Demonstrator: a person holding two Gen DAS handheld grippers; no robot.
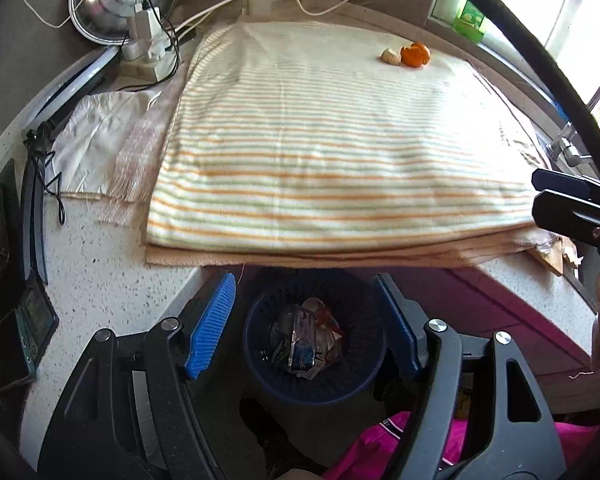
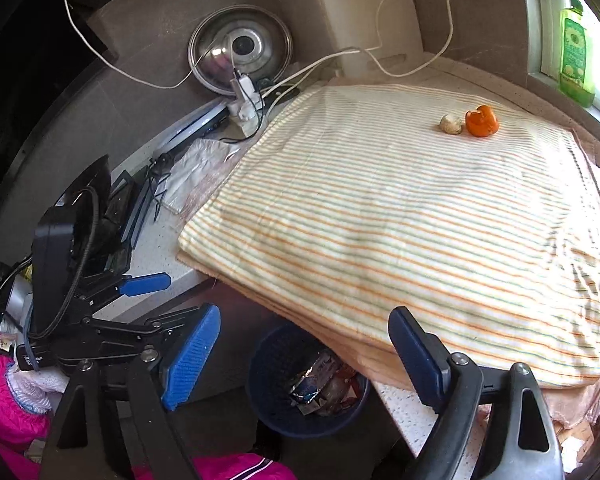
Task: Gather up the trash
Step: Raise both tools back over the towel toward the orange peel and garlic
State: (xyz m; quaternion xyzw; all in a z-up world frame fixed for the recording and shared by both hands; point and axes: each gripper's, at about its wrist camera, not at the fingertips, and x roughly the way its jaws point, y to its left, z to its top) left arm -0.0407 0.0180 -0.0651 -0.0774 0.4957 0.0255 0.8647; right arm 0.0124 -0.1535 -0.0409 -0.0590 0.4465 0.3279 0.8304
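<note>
An orange peel (image 1: 415, 54) (image 2: 481, 121) and a small beige scrap (image 1: 391, 56) (image 2: 451, 124) lie side by side at the far right of a striped cloth (image 1: 320, 136) (image 2: 400, 216) on the counter. A dark blue mesh bin (image 1: 314, 336) (image 2: 304, 384) stands on the floor below the counter's front edge, with crumpled wrappers (image 1: 308, 340) (image 2: 320, 380) inside. My left gripper (image 1: 306, 316) is open and empty, above the bin. My right gripper (image 2: 304, 348) is open and empty, also over the bin. The left gripper shows at the left of the right wrist view (image 2: 140, 284).
A metal pot lid (image 1: 120, 0) (image 2: 240, 54), a power strip with plugs (image 1: 146, 46) (image 2: 246, 104) and white cables sit at the back. A green bottle (image 2: 576, 56) stands on the windowsill. Black devices (image 1: 16, 280) lie on the counter's left. A folded white cloth (image 1: 100, 136) lies beside the striped one.
</note>
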